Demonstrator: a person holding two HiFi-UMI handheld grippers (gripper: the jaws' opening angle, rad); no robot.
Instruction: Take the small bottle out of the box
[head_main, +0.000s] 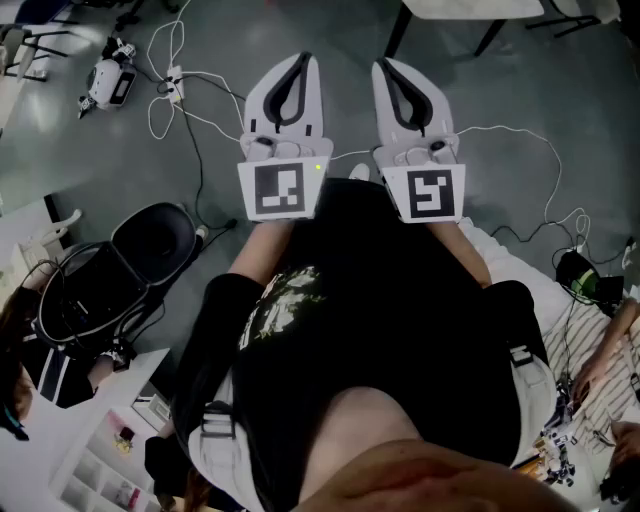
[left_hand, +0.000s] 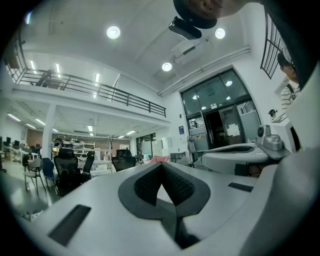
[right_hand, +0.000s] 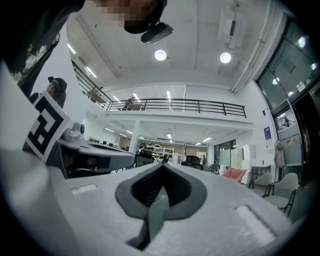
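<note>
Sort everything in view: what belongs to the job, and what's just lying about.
Job:
- left gripper, shut, empty
- right gripper, shut, empty
- No bottle or box shows in any view.

Lying about:
- cables on the floor
- black chair
- white device on the floor
- shelf

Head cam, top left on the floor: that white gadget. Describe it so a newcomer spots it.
Take the grey floor beyond the left hand-held gripper and look to its top-left corner in the head view. Just left of the white power strip with looping cables lies a small white-and-black device, the only chunky thing among those thin cables.
</note>
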